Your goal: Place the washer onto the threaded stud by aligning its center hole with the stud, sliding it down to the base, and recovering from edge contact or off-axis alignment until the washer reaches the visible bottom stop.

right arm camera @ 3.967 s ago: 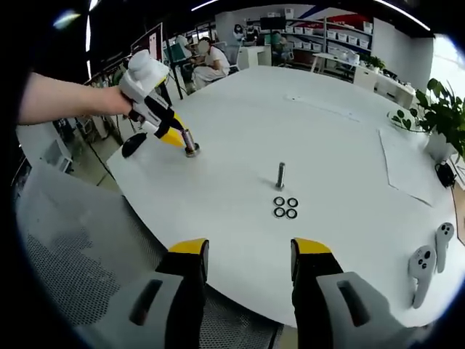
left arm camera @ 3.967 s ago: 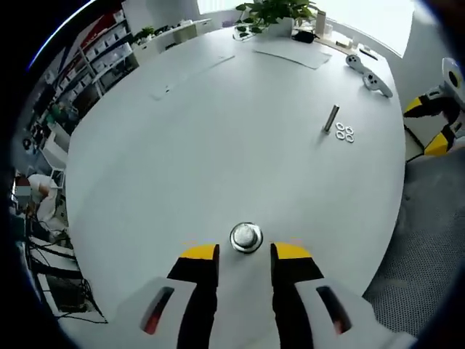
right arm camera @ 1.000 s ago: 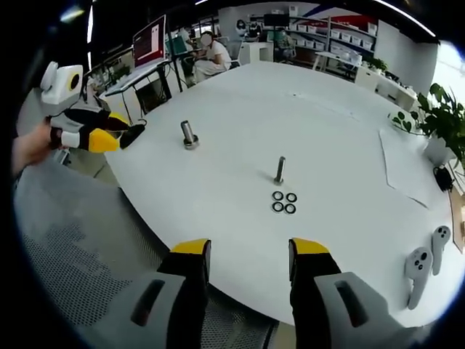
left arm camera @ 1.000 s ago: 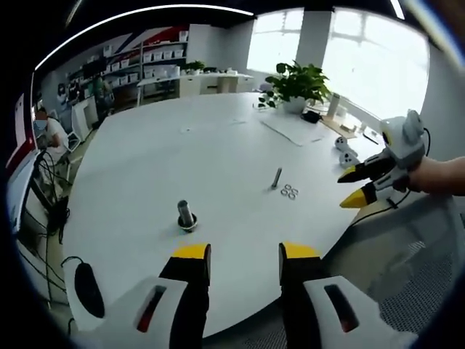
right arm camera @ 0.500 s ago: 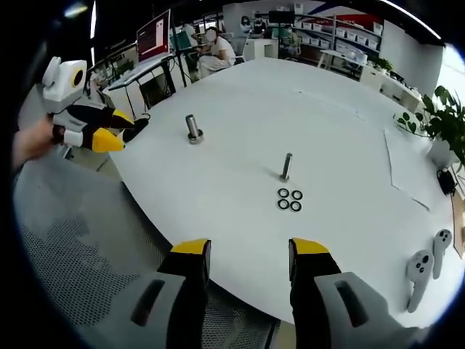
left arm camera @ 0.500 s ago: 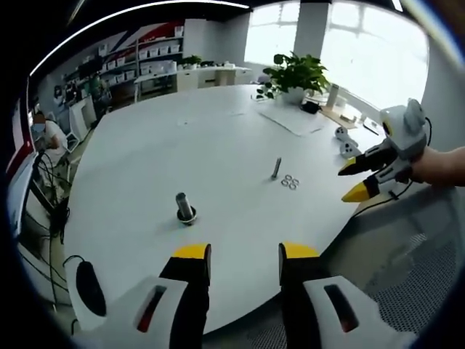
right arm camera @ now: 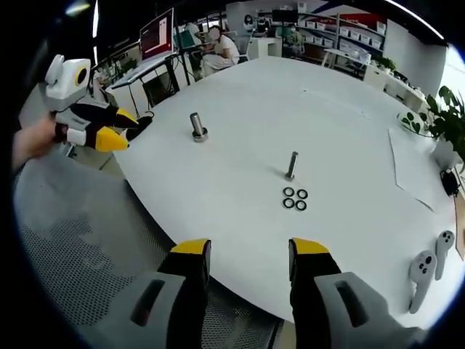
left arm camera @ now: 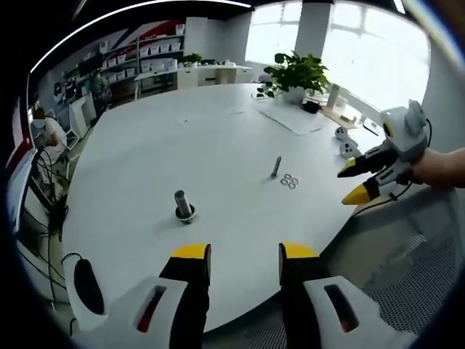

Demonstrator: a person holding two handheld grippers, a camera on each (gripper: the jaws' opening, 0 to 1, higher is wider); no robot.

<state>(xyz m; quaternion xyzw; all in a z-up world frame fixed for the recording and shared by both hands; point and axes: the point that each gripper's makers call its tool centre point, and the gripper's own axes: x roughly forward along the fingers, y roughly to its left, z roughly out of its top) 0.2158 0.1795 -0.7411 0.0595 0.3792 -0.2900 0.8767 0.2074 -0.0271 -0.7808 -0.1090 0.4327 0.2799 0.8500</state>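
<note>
Four washers (right arm camera: 295, 198) lie flat on the round white tabletop (right arm camera: 349, 138) in a tight two-by-two cluster, touching or nearly so, just beside one slim threaded stud (right arm camera: 291, 165) that stands upright with its long axis vertical. In the left gripper view the same washers (left arm camera: 289, 180) and threaded stud (left arm camera: 276, 166) sit past the middle of the tabletop (left arm camera: 182, 145). A second upright piece, a thicker post on a round base (right arm camera: 197, 126), stands well apart from the washers, nearer the tabletop's edge; in the left gripper view this post on a round base (left arm camera: 182, 205) is the closer of the two standing parts. The left gripper (left arm camera: 237, 254) hangs off the tabletop's edge, its yellow-tipped fingers (left arm camera: 190, 253) spread wide with nothing between them; seen from the right gripper view, the left gripper (right arm camera: 116, 127) is held by a hand (right arm camera: 29, 142) beside the rim. The right gripper (right arm camera: 241, 249) likewise has its fingers (right arm camera: 309, 247) parted wide and empty, short of the washers. Two white controllers (right arm camera: 429, 267) lie near the far edge, and a potted plant (left arm camera: 296, 73) stands at the back.
</note>
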